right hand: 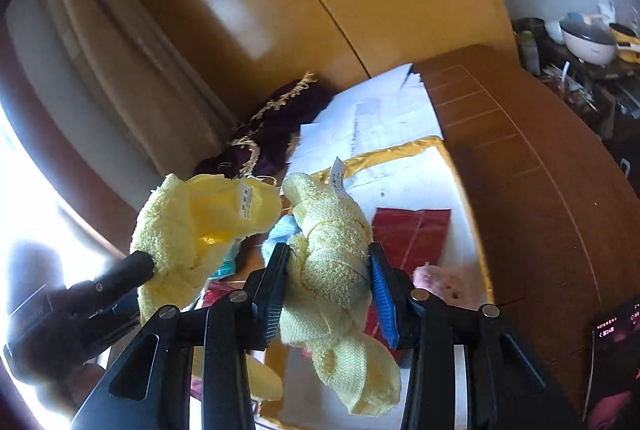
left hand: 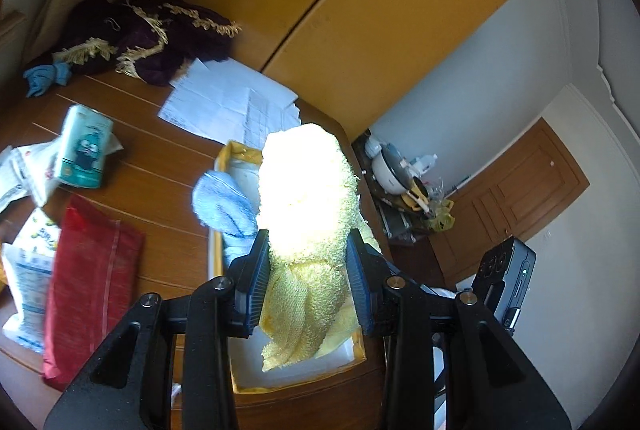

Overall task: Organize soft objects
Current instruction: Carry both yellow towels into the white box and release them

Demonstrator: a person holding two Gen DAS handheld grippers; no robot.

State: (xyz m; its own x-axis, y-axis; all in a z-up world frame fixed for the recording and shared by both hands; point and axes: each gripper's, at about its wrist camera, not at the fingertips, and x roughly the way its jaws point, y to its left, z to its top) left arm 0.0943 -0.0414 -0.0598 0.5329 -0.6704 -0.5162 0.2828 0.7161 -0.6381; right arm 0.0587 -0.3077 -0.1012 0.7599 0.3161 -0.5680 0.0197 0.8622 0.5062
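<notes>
Left wrist view, left to right. At far left of the frame lie snack packets and a red foil pouch (left hand: pixel 94 286) on the wooden counter (left hand: pixel 160 186); above them stands a printed tissue pack (left hand: pixel 84 147), and at upper left a dark purple fringed cloth (left hand: pixel 148 38) is heaped. Centre frame, loose white papers (left hand: pixel 232 102) lie behind a yellow-rimmed tray (left hand: pixel 236 152) that holds a blue towel (left hand: pixel 226 204). The left tongs (left hand: pixel 308 282) are closed on one end of a yellow towel (left hand: pixel 308 190), lifted over the tray; sunlight washes out its top. At right edge, part of the other tool (left hand: pixel 508 278) shows.

Right wrist view, left to right. At lower left the left tool grips the towel's far end; centre frame, the right tongs (right hand: pixel 330 290) pinch the other bunched, twisted end (right hand: pixel 332 250), care label upward. Beneath, the tray rim (right hand: pixel 400 146) and a pink soft item (right hand: pixel 444 282) at lower right are visible.

Step in hand, as judged: the yellow towel is held aloft between both tongs, above the tray, for straightening or folding. The next move probably calls for drawing the two ends apart to undo the twist, then lowering the towel beside the blue one.
</notes>
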